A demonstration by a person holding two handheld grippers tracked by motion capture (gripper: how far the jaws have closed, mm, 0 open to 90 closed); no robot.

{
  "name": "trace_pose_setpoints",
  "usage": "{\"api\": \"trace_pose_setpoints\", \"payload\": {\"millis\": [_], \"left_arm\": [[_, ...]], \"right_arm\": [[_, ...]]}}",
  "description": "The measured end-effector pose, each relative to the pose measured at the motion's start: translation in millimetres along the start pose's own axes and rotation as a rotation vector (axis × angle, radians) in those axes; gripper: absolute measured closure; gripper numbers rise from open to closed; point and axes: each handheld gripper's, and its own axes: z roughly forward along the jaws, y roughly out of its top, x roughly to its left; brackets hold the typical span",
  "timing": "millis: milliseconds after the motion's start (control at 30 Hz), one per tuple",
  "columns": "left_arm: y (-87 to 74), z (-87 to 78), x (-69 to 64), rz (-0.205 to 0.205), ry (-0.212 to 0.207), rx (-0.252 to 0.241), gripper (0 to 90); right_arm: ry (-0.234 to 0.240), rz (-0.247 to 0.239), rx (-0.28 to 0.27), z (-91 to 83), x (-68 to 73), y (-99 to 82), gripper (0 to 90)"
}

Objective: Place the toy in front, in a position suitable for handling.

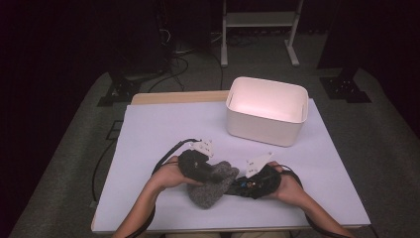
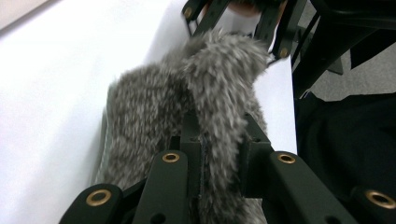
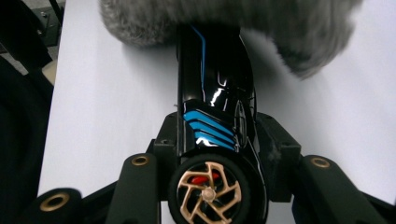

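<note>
Toy car (image 3: 215, 140) clamped between right gripper's (image 3: 215, 144) jaws.

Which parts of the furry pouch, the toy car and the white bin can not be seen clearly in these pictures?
- Toy car: right gripper view, its front end is hidden under the grey furry pouch; the lower edge cuts off its wheel.
- Pouch opening: high view, covered by the left gripper and the person's hand.
- White bin: high view, its floor is washed out by glare.
- Right gripper: high view, dark, jaws hard to separate.

my left jaws: matt black plastic, brass rivets | pouch (image 2: 205, 88): shaggy grey fur | toy car (image 3: 215, 107): glossy black plastic | bin (image 1: 267, 110): smooth white plastic | table (image 1: 163, 129): matt white
</note>
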Motion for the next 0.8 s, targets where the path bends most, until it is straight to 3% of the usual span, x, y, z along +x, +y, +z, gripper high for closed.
{"api": "trace_pose_setpoints", "payload": {"millis": [167, 267, 467, 600, 667, 733, 800], "left_arm": [[-0.3, 3.0, -2.3, 0.014, 0.024, 0.040, 75.4], [0.5, 3.7, -3.4, 0.020, 0.032, 0.049, 72.5], [9.3, 3.4, -6.2, 0.023, 0.049, 0.062, 62.7], [18.0, 5.8, -7.9, 0.024, 0.083, 0.094, 57.5], [20.4, 8.8, -8.6, 0.031, 0.098, 0.122, 56.3], [20.0, 12.3, -9.6, 0.042, 0.098, 0.126, 61.5], [19.3, 14.2, -10.7, 0.068, 0.093, 0.125, 69.9]], "right_arm": [[0.018, -0.008, -0.010, 11.0, -0.5, 10.7, 56.0], [0.024, 0.024, -0.033, 5.9, -1.2, 4.4, 51.1], [-0.018, 0.064, -0.046, -12.5, 0.8, -16.3, 49.3], [-0.020, 0.083, -0.059, -19.0, 2.5, -22.3, 54.1], [-0.025, 0.073, -0.058, -19.5, 4.5, -22.1, 61.0], [-0.025, 0.061, -0.062, -19.2, 7.0, -21.6, 67.8], [-0.036, 0.046, -0.056, -18.9, 8.2, -21.0, 68.1]]}}
